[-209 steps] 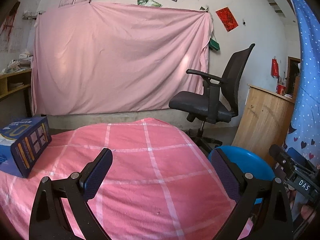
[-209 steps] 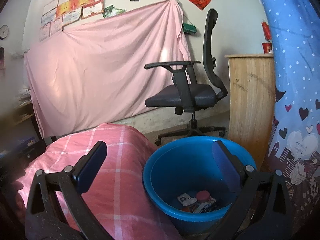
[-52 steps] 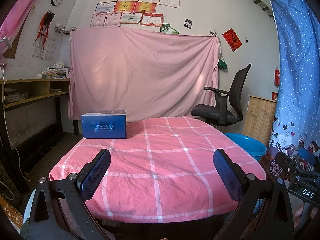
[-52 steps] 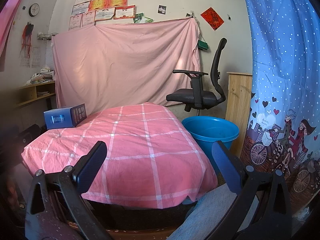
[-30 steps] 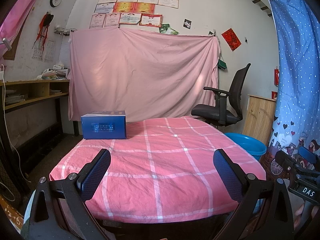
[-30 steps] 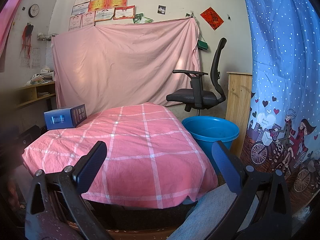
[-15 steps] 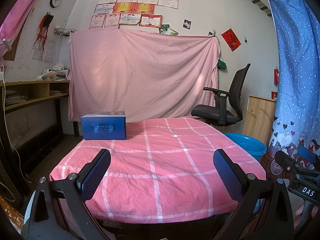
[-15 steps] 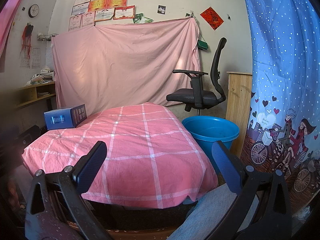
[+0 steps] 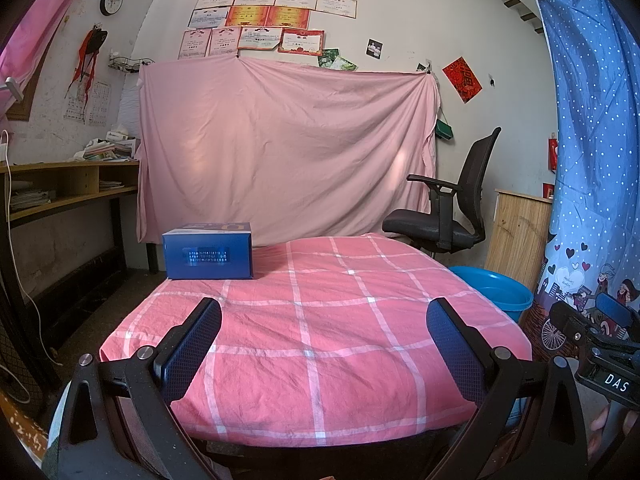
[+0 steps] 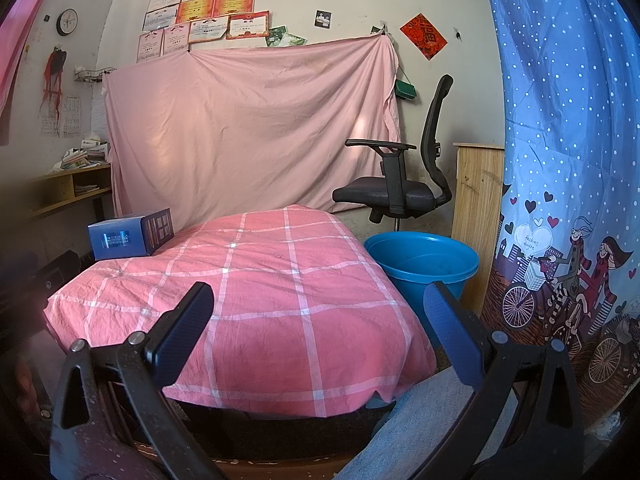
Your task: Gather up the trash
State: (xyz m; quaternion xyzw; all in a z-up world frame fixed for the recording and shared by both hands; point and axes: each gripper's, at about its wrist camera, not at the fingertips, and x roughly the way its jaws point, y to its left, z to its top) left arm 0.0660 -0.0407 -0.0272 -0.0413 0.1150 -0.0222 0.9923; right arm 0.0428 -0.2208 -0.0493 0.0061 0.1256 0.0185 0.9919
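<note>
A table under a pink checked cloth fills the middle of both views; it also shows in the right wrist view. A blue box stands at its far left corner, also seen in the right wrist view. A blue plastic bucket stands on the floor right of the table, also in the left wrist view; its inside is hidden. My left gripper is open and empty, held back from the table's near edge. My right gripper is open and empty too.
A black office chair stands behind the bucket, beside a wooden cabinet. A blue patterned curtain hangs at the right. A pink sheet covers the back wall. A wooden shelf desk runs along the left. My denim-clad leg is below.
Seven seconds ago both grippers were close over the table and bucket; they have pulled well back. In the last second nothing has visibly moved.
</note>
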